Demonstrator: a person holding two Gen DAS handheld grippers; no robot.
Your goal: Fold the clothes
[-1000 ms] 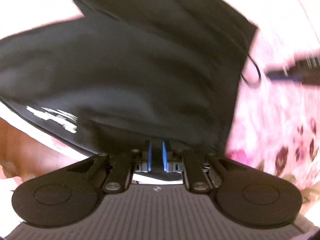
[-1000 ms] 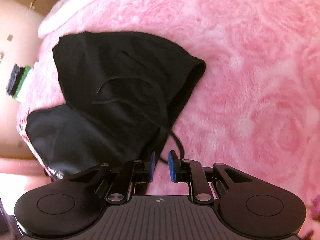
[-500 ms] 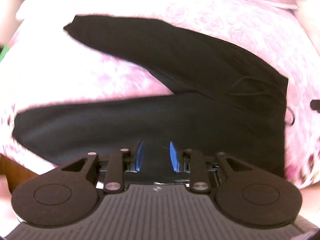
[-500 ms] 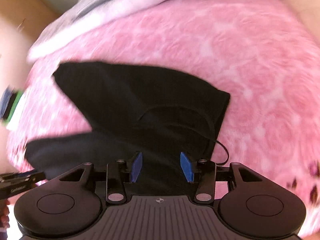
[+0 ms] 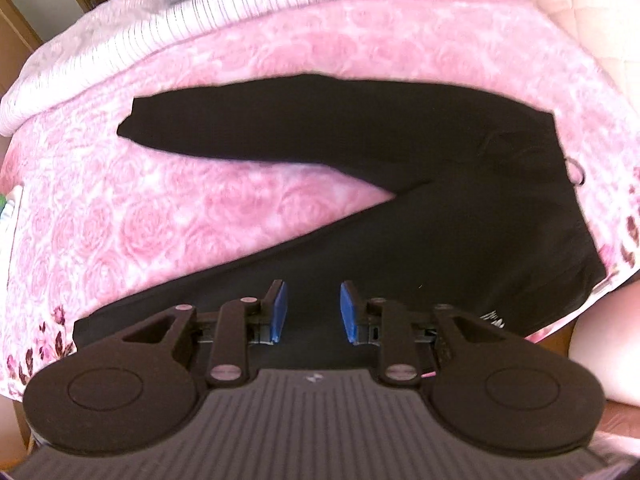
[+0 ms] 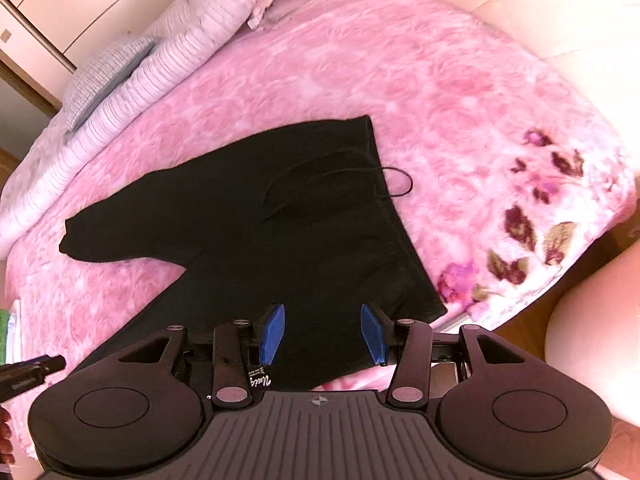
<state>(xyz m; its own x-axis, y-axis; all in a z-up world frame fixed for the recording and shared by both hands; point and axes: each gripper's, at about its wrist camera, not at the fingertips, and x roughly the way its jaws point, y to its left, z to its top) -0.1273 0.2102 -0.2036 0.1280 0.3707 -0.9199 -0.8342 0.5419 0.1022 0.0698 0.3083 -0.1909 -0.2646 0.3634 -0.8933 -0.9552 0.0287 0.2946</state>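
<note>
Black trousers (image 5: 400, 184) flat on pink rose-pattern blanket (image 5: 200, 216), legs splayed in a V, waistband to the right with a drawstring loop (image 5: 576, 172) poking onto the blanket.

Versus a second ago: was close in on the fabric then, left pads nearly together right at the cloth edge, right pads narrow beside the drawstring. Now pulled back and higher, whole garment in frame in both views. Blur gone too.

Left gripper (image 5: 311, 307): blue pads parted to a moderate gap, just been opening, nothing between them, trousers only seen beyond. Right gripper (image 6: 322, 334): gap wider, opened within the last second, empty as well, hanging over the waist end.

Left view only: full length of both legs, far cuff (image 5: 132, 128) pointing left, white logo print (image 5: 494, 317) near the waistband corner.

Right view only: floral border (image 6: 532, 216) of blanket at bed edge, cream headboard (image 6: 540, 12), cupboard doors (image 6: 80, 4), tip of the other gripper at lower left, white label (image 6: 260, 380) of trousers just under left pad.

Both views: striped quilt (image 5: 160, 36) bunched along far side.
</note>
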